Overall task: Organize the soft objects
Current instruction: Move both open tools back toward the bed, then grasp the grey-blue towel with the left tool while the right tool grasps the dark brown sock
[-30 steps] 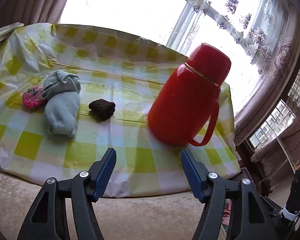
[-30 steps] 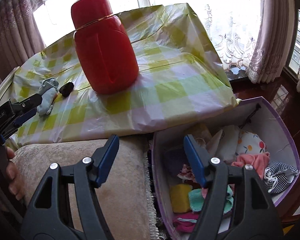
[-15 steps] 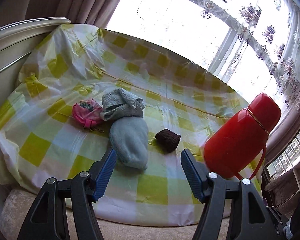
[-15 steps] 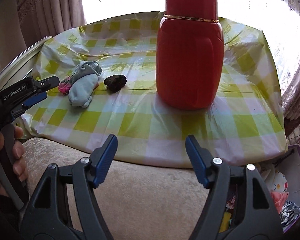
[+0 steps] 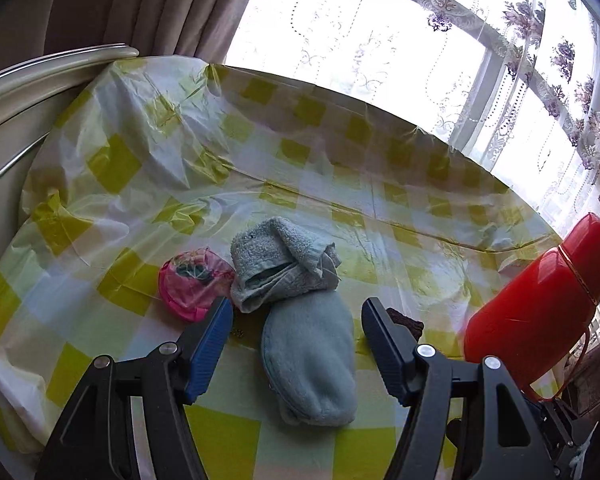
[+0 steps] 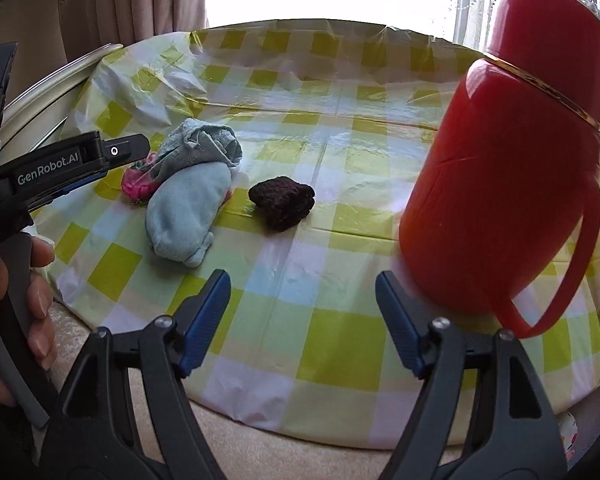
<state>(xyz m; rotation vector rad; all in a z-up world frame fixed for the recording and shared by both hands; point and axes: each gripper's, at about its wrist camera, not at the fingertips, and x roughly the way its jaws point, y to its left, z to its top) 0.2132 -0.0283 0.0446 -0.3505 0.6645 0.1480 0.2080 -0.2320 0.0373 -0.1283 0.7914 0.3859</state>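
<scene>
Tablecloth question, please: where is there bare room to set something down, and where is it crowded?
Free: the checked tablecloth between the brown knit bundle and red thermos, and the far strip toward the window. Crowded: pale blue sock bundle against pink pouch.

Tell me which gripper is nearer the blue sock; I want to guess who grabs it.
Left. The left gripper is open with the blue sock lying between its fingers. The right gripper is open too, hanging near the table's front edge, clearly apart from the sock.
</scene>
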